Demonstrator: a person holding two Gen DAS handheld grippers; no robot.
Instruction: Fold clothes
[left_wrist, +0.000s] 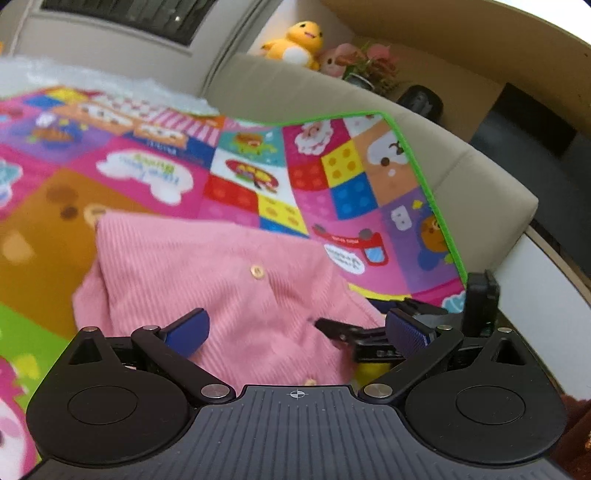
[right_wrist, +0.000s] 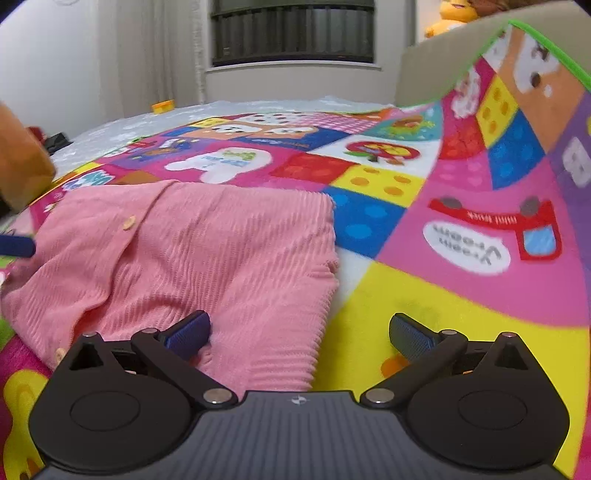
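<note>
A pink ribbed cardigan (left_wrist: 229, 280) with pale buttons lies folded on a colourful play mat (left_wrist: 258, 173). My left gripper (left_wrist: 297, 330) hovers open just over its near part, with nothing between the blue pads. The black housing of the right gripper (left_wrist: 480, 306) shows at the cardigan's right edge. In the right wrist view the cardigan (right_wrist: 207, 251) fills the left half. My right gripper (right_wrist: 299, 334) is open over its near right corner: left finger above the fabric, right finger above the yellow mat (right_wrist: 424, 295). The left gripper's blue fingertip (right_wrist: 16, 245) pokes in at the far left.
The mat's green-edged right side (left_wrist: 424, 177) curls up against a beige padded backrest (left_wrist: 480, 177). Plush toys (left_wrist: 299, 38) and a plant sit behind it. A white cover (right_wrist: 122, 125) with a small yellow object (right_wrist: 162, 106) lies beyond the mat. A brown sleeve (right_wrist: 22, 162) is at left.
</note>
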